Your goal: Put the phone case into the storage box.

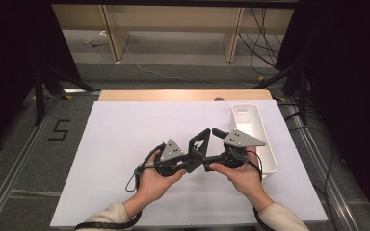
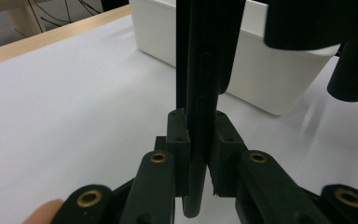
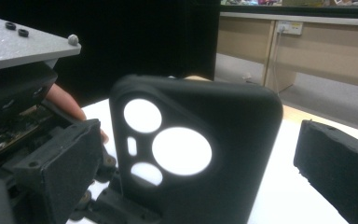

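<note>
Phone case [image 2: 200,107] clamped edge-on in left gripper [image 2: 199,154]; right gripper [image 1: 219,144] open wide w/ jaws either side, white bin [image 1: 253,130] just beyond.

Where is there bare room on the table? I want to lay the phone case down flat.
The white mat lies bare left of the left gripper and along the far side up to the wooden edge. It is crowded at centre right, where both grippers hold up the phone case beside the white bin.

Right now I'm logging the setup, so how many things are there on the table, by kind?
Black phone case: 1
White bin: 1
Hand-held grippers: 2, left gripper and right gripper
Total: 4
</note>
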`<state>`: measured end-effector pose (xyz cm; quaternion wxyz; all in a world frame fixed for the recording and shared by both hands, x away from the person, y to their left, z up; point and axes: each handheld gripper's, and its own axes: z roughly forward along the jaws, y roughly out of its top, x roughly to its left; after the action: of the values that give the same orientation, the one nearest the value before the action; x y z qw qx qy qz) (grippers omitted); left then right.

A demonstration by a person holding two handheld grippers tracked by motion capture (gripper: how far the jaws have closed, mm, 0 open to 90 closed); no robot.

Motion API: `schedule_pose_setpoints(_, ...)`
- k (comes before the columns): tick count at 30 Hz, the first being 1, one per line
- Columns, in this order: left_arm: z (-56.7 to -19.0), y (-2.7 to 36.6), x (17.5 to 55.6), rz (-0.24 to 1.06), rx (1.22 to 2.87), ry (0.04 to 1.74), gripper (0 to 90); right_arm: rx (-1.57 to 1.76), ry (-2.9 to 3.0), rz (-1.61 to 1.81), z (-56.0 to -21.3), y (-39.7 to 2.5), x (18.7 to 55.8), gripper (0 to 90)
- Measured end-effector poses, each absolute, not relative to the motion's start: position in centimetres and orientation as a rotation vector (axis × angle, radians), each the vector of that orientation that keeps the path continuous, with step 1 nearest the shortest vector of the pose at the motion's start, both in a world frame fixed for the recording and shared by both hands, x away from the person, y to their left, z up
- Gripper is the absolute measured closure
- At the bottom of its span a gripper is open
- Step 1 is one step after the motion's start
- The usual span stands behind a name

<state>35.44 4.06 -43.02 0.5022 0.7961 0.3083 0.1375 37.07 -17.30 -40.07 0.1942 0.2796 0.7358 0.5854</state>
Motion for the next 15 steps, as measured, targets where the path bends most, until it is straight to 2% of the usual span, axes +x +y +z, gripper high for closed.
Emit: schedule_pose_setpoints(15,-43.20,3.62,35.33,0.318,1.923,0.737,80.0,0.806,2.020,1.652,-40.36,-16.28,37.24,4.0)
